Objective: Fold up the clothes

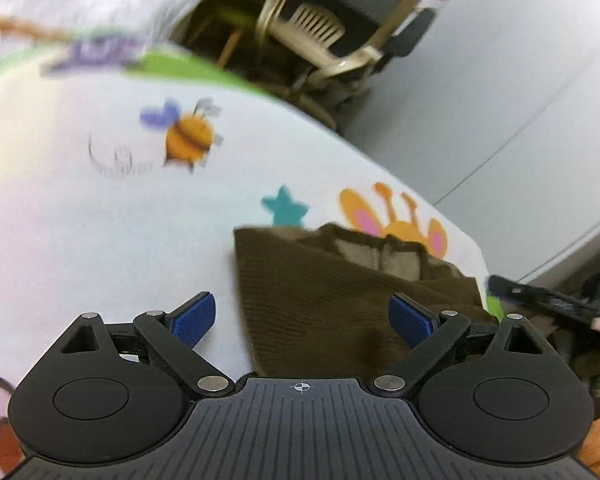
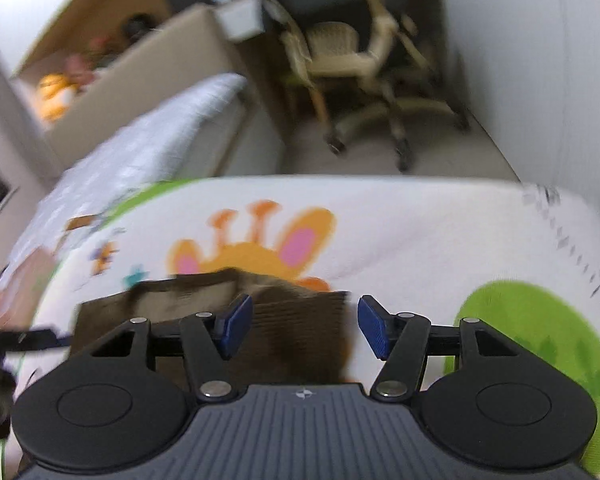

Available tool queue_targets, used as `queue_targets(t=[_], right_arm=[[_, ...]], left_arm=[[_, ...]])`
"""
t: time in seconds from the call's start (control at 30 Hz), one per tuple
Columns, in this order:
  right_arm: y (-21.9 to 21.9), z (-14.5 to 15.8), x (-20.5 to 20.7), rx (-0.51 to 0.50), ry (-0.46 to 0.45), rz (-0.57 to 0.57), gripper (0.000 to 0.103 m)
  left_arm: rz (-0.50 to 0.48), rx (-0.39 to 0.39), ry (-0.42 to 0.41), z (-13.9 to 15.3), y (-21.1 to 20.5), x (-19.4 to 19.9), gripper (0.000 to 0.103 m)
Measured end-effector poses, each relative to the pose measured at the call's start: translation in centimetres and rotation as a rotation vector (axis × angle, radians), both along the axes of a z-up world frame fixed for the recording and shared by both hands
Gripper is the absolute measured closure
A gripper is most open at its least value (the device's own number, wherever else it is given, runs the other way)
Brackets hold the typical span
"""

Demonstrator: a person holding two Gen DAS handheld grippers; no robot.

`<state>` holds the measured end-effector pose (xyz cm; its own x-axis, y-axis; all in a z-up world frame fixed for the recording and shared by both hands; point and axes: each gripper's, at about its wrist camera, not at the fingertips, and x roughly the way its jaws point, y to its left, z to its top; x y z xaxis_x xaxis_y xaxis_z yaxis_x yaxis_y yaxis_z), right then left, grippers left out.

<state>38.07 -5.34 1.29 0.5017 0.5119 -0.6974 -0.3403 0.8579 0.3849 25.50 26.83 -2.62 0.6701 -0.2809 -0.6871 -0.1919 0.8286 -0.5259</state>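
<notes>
A brown garment [image 1: 332,300] lies folded on the printed mat [image 1: 100,220], near its far edge, partly over the orange giraffe print [image 2: 260,248]. The left gripper [image 1: 302,320] hovers with fingers wide, holding nothing; the right gripper [image 2: 305,326] likewise, perhaps just above the cloth's right edge.

The folded garment [image 1: 320,312] lies on the mat [image 1: 100,208], an office chair [image 2: 352,52] beyond its far edge.
</notes>
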Motion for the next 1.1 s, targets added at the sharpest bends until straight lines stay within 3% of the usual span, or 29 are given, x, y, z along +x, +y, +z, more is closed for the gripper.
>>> queue_targets(t=[0.1,0.13,0.2,0.23,0.27,0.33,0.43,0.63,0.8,0.9,0.93,0.97,1.0,1.07,1.1], right_arm=[[1.0,-1.0,0.3,0.060,0.024,0.005,0.039],[1.6,-1.0,0.3,0.080,0.035,0.035,0.042],[3.1,-1.0,-0.2,0.067,0.038,0.087,0.058],[3.9,-1.1,-0.5,0.052,0.039,0.113,0.075],[4.1,-0.9,-1.0,0.043,0.026,0.121,0.085],[3.5,0.0,-2.9,0.036,-0.007,0.140,0.087],[1.2,1.8,-7.4,0.042,-0.064,0.172,0.088],[-3.4,5.5,-16.2,0.054,-0.178,0.237,0.088],[-7.2,8.6,-23.6,0.064,-0.273,0.291,0.088],[-8.5,6.7,-27.5,-0.040,-0.306,0.311,0.083],[-9.2,6.1,-28.6,-0.059,-0.307,0.307,0.081],[-9.8,5.7,-29.3,-0.061,-0.294,0.295,0.071],[-10.6,5.3,-29.7,-0.048,-0.271,0.272,0.066],[-12.6,5.1,-30.0,0.021,-0.227,0.229,0.046],[-13.7,5.2,-30.0,0.068,-0.203,0.216,0.042]], left_arm=[[0.003,-0.010,-0.015,-0.7,-0.2,1.0,0.016],[0.005,-0.019,-0.020,-0.8,-0.3,1.3,0.022],[0.012,-0.012,-0.035,-1.2,-0.8,2.0,0.024],[0.010,-0.005,-0.038,-1.2,-1.0,2.1,0.035],[0.006,-0.002,-0.036,-1.2,-1.1,2.1,0.062],[-0.003,-0.003,-0.038,-0.9,-1.2,1.8,0.084],[-0.038,0.005,-0.098,1.7,-1.0,-0.8,0.090],[-0.157,0.035,-0.259,7.5,-3.2,-10.0,0.090],[-0.237,0.093,-0.241,7.1,-6.0,-17.3,0.086],[-0.285,0.106,-0.213,6.0,-6.6,-20.9,0.075],[-0.301,0.109,-0.203,5.6,-6.8,-22.1,0.065],[-0.317,0.112,-0.194,5.2,-7.0,-23.4,0.053],[-0.334,0.115,-0.185,4.8,-7.2,-24.6,0.048],[-0.323,0.044,-0.190,4.3,-6.4,-26.2,0.033],[-0.307,-0.006,-0.200,4.1,-5.6,-26.8,0.029]])
